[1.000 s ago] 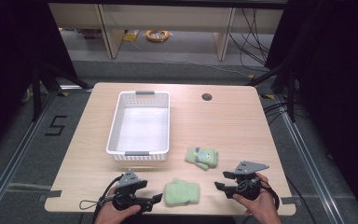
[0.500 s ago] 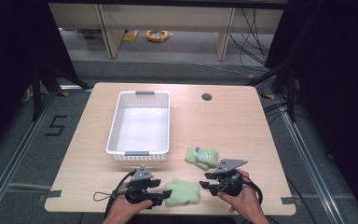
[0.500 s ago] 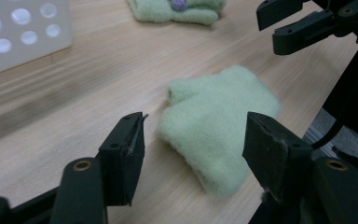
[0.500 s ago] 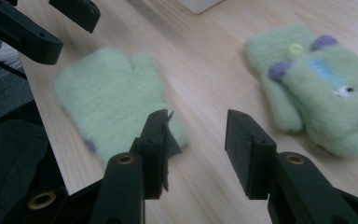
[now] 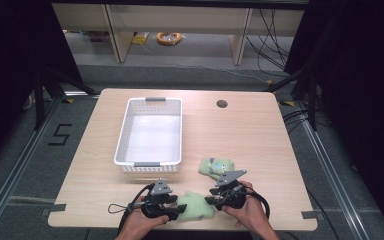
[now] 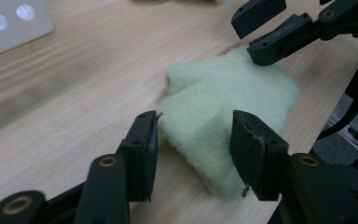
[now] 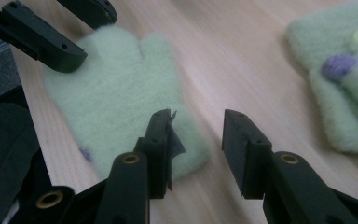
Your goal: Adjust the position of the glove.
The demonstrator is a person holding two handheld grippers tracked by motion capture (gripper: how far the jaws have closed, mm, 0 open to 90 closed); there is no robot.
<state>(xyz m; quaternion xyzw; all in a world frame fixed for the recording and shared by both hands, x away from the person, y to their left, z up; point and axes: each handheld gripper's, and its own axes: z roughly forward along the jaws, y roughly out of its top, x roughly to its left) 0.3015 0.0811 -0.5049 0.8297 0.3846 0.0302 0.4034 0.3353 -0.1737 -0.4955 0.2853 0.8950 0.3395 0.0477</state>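
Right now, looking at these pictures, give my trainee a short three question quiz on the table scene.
1. True or false: the left tool has its jaws open around one edge of the near green mitten.
2. Multiple choice: where does the second mitten lie? A in the basket; B on the table right of the basket; C on the floor.
3. Fill in: the white basket holds ____.

Key:
1. True; the right tool is open too, at the mitten's other end.
2. B.
3. Nothing.
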